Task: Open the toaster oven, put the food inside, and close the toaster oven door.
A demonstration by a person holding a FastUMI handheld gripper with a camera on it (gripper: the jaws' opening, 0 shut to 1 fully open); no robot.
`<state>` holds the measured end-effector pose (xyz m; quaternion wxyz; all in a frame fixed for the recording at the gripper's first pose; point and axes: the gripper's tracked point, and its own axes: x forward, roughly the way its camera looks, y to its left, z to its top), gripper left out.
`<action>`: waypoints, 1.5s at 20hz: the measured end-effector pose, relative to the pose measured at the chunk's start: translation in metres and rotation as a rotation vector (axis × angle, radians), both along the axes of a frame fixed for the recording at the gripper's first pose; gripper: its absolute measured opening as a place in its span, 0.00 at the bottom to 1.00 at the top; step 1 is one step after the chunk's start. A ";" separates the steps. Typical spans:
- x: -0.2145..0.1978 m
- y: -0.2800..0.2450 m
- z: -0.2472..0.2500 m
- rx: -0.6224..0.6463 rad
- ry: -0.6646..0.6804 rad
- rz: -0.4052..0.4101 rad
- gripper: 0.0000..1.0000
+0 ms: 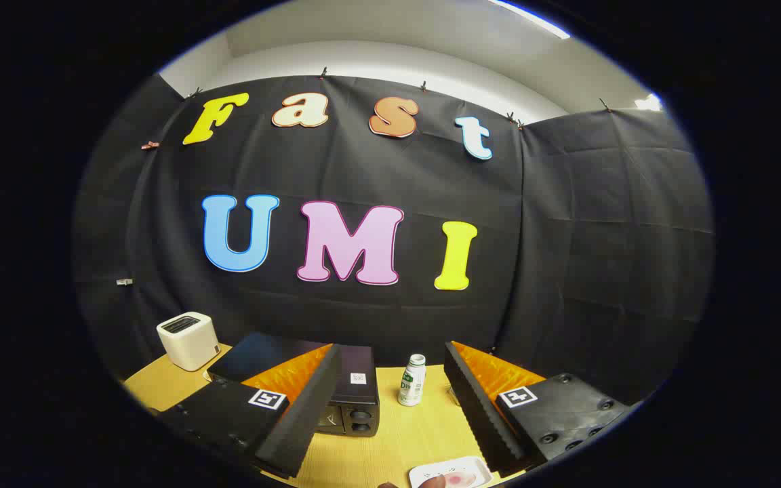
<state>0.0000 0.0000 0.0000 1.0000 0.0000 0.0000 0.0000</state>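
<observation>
Spread wide and holding nothing, the gripper (390,407) hangs above the wooden table (390,444). Food on a white tray (450,472) lies between its fingers; beyond sit the black toaster oven (336,390), a small bottle (412,380) and a white toaster (188,340).

— How's the light from where you hold it?

— Bright overhead: a white ceiling strip lamp (529,17) glares above the booth. The pale yellow wooden desk (390,440) is evenly lit, with soft shadows under my black ridged claw (390,407), its fingers spread apart.

— And sharpness?

— Crisp in the middle. The fisheye bends everything outward, and edges darken and smear.
</observation>
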 end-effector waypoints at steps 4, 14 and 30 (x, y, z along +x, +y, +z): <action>-0.002 -0.001 -0.002 0.010 0.009 -0.003 0.98; -0.007 -0.006 0.000 0.020 0.004 -0.010 0.98; 0.006 0.049 -0.027 0.080 0.066 0.061 0.98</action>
